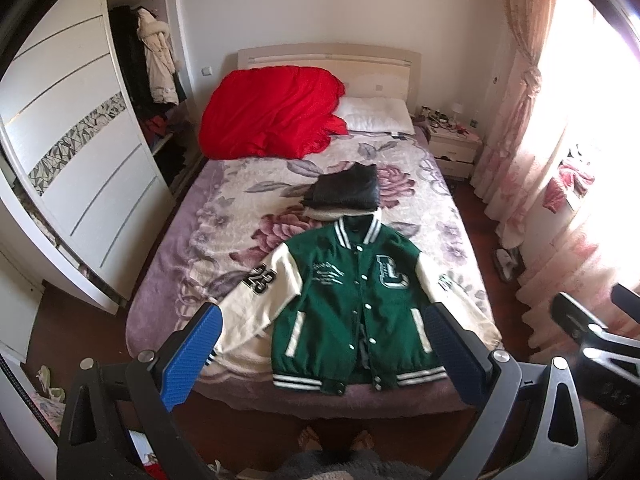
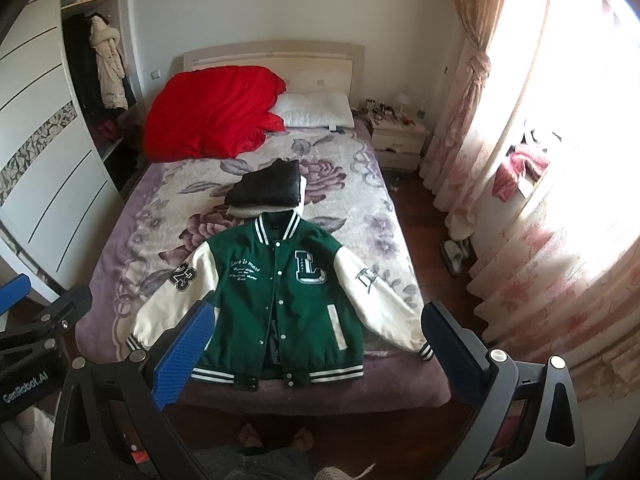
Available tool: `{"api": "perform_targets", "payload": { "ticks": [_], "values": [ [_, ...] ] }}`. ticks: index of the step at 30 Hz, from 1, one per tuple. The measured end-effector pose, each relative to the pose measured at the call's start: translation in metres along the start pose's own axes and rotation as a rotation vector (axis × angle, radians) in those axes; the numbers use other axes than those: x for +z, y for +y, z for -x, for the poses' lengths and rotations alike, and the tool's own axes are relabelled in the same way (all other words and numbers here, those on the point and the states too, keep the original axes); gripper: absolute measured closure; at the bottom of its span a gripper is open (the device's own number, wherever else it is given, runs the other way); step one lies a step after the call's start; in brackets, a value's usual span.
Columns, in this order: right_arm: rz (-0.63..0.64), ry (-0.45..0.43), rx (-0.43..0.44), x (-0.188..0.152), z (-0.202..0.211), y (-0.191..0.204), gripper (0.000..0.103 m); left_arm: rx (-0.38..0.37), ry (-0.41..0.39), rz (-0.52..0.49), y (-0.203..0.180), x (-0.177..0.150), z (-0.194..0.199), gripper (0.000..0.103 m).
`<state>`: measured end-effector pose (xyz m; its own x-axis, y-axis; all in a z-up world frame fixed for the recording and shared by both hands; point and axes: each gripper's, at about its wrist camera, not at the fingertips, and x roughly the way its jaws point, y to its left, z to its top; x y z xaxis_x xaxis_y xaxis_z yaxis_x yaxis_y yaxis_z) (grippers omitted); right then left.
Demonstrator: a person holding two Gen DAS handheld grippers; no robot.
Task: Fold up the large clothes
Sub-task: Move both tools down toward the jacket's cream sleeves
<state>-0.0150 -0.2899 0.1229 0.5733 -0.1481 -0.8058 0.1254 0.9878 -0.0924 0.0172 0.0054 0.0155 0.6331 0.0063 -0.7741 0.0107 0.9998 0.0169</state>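
We see the varsity jacket [image 2: 280, 304] flat, front up, at the bed's [image 2: 120, 320] near edge. Left gripper [image 1: 324, 344] and right gripper [image 2: 318, 340]: jaws apart, holding nothing, above it.

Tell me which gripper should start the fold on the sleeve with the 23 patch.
Left. The 23 sleeve lies right by the left gripper, close to its blue finger. The right gripper hangs nearer the other sleeve. Both are open and empty above the jacket.

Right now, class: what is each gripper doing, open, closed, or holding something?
Left gripper: open, holding nothing, above the varsity jacket.
Right gripper: open, holding nothing.
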Motion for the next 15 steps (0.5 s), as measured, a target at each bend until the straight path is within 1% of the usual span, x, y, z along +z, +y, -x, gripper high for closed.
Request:
{"api": "perform_targets", "payload": {
  "ticks": [2,5,7,8,11,12,13,14,15],
  "values": [
    [-0.037,0.012,0.004,0.002,-0.016,-0.005,0.000,0.029,-0.018,0.002,0.004,-0.001,-0.014,0.000],
    [-0.084,0.038,-0.041,0.001,-0.048,-0.016,0.000,0.059,-0.036,-0.009,0.014,-0.005,-0.045,0.000],
    [-0.131,0.076,-0.084,0.000,-0.075,-0.030,0.000,0.083,-0.043,-0.023,0.020,-0.010,-0.070,0.000],
    [-0.154,0.088,-0.097,-0.018,-0.088,-0.035,0.000,0.097,-0.038,-0.030,0.021,-0.012,-0.090,0.000],
    [-0.232,0.157,-0.144,-0.040,-0.138,-0.062,0.000,0.144,-0.023,-0.052,0.028,-0.024,-0.133,0.000],
    [-0.255,0.175,-0.148,-0.049,-0.155,-0.071,0.000,0.170,-0.008,-0.061,0.030,-0.029,-0.152,0.000],
    [-0.284,0.208,-0.158,-0.055,-0.177,-0.083,0.000,0.193,0.010,-0.068,0.030,-0.034,-0.168,0.000],
    [-0.314,0.245,-0.150,-0.068,-0.194,-0.092,0.000,0.216,0.040,-0.071,0.032,-0.038,-0.186,0.000],
    [-0.336,0.268,-0.143,-0.082,-0.213,-0.104,0.003,0.234,0.070,-0.069,0.034,-0.045,-0.210,0.000]
  ]
}}
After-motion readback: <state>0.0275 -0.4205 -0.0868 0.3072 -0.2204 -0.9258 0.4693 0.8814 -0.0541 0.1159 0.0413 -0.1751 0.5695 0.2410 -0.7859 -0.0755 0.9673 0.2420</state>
